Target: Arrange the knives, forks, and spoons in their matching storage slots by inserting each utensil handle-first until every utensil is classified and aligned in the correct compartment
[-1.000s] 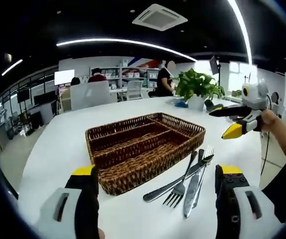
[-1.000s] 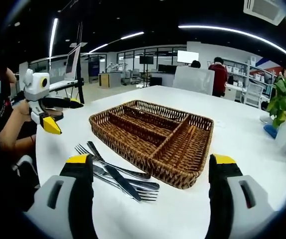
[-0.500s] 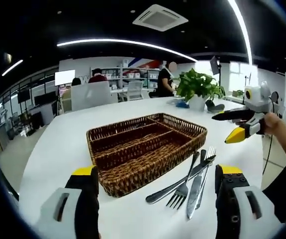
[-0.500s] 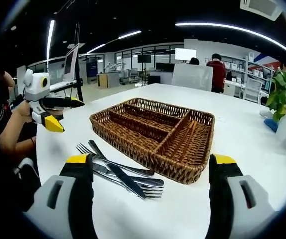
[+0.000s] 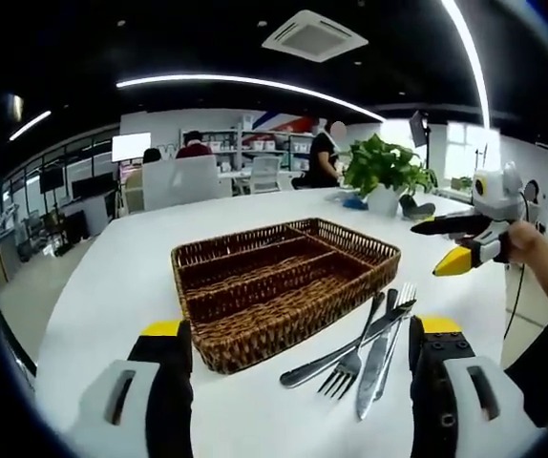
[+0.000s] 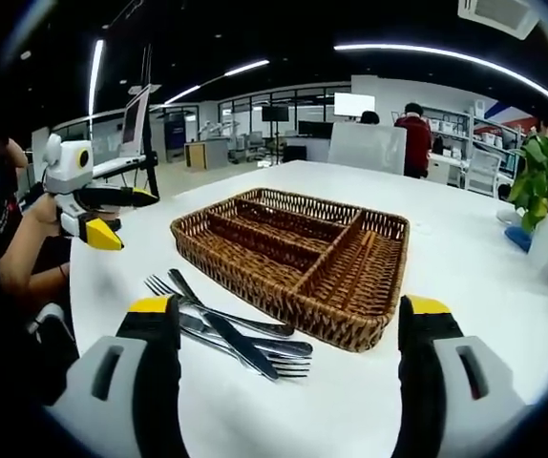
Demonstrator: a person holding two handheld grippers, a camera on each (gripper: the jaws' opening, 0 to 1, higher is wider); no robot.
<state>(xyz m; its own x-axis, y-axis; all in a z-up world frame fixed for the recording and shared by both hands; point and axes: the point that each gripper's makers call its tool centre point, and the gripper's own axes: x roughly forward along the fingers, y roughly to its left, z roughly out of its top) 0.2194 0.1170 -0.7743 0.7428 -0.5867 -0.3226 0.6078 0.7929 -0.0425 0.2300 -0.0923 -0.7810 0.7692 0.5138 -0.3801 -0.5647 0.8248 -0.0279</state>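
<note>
1. A big white table (image 5: 112, 286) takes up most of the room in front of the person, with an open office behind it: desks, shelves, and a few people sitting or standing at the far side.
2. On the table sits a brown wicker tray (image 5: 284, 281), split into long slots plus one crosswise slot at an end; in the right gripper view the tray (image 6: 293, 258) looks bare inside.
3. A potted plant (image 5: 384, 172) stands at the far edge of the table, well apart from the tray.
4. The left gripper (image 5: 298, 382) hangs low over the table near the tray's corner, its two yellow-tipped jaws spread wide with nothing between them. Seen from the other side, this same gripper (image 6: 112, 215) is held in a hand (image 6: 40, 215) above the table edge, jaws apart.
5. The right gripper (image 6: 284, 372) hovers likewise, jaws spread wide and bare; across the table it appears (image 5: 451, 243) in the air, gaping.
6. The cutlery (image 5: 369, 334) lies in a loose crossed heap on the table just beside the tray's long side: a fork (image 5: 346, 367), a knife (image 6: 221, 329), and more pieces tangled together that I cannot sort out.
</note>
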